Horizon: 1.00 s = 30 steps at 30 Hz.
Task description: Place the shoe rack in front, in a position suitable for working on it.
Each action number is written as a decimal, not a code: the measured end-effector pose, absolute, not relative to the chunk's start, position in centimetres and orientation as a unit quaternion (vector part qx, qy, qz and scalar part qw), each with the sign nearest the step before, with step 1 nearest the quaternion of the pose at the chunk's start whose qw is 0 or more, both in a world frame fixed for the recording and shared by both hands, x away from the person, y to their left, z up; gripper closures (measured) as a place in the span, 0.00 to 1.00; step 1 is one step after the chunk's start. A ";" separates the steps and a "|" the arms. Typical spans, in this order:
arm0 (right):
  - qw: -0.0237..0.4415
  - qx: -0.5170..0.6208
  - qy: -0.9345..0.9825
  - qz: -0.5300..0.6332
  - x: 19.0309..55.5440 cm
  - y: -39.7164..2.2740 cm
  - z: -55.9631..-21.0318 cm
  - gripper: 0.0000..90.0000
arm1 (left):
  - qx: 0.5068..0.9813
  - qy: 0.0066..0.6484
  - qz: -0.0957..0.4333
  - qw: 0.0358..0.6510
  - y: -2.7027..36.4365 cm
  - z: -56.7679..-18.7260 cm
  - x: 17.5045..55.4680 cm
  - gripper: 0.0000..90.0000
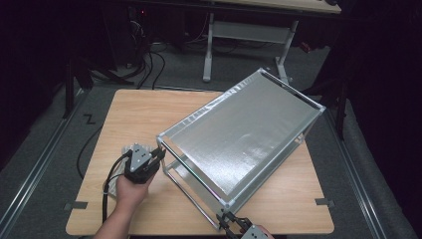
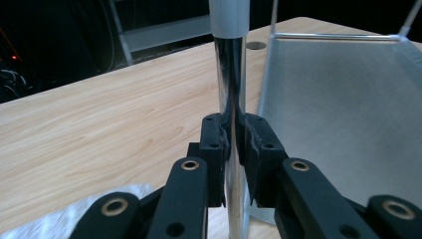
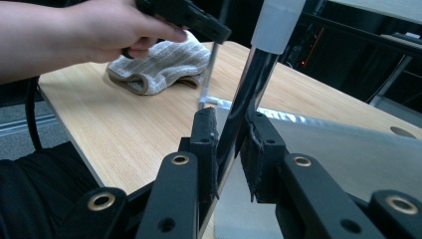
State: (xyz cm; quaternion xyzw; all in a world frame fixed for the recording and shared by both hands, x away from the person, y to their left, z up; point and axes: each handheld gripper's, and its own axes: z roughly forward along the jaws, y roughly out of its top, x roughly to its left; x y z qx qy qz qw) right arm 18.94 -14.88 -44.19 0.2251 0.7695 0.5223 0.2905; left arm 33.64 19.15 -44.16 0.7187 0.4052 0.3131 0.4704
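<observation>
High view: metal rack (image 1: 244, 137) standing on the wooden table (image 1: 144, 112), running from 7 o'clock toward 1 o'clock. Left gripper (image 1: 158, 158) at the rack's near-left corner post, around 8 o'clock of the frame; right gripper (image 1: 226, 222) at the near-right corner post, at 6 o'clock.

Left gripper view: left gripper (image 2: 234, 144) clamped on a shiny upright post (image 2: 230, 74) at 12 o'clock, pads pressing both sides; rack's lower shelf (image 2: 343, 109) at 2 o'clock.

Right gripper view: right gripper (image 3: 234, 144) closed on a tilted post (image 3: 251, 84) leaning toward 1 o'clock. Grey cloth (image 3: 159, 67) on the table at 11 o'clock, beneath a hand (image 3: 107, 27) with the other gripper.
</observation>
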 end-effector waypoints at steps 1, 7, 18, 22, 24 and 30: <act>0.291 0.227 0.769 0.523 19.0 -14.9 -44.2 0.85 | 0.718 0.404 0.314 0.471 19.3 -44.2 33.4 0.88; 0.294 0.237 0.765 0.522 19.5 -15.5 -44.2 0.85 | 0.720 0.397 0.317 0.472 20.0 -44.3 32.1 0.88; 0.314 0.267 0.752 0.514 21.3 -17.5 -44.1 0.85 | 0.734 0.379 0.315 0.467 19.8 -44.1 29.9 0.87; 0.323 0.279 0.746 0.512 22.2 -18.3 -44.0 0.85 | 0.740 0.371 0.315 0.464 19.5 -44.0 29.0 0.87; 0.327 0.285 0.742 0.511 22.6 -18.7 -44.0 0.85 | 0.743 0.368 0.313 0.463 19.4 -44.0 28.5 0.87; 0.336 0.305 0.729 0.512 24.2 -19.6 -44.1 0.85 | 0.749 0.357 0.308 0.465 19.1 -44.0 27.0 0.87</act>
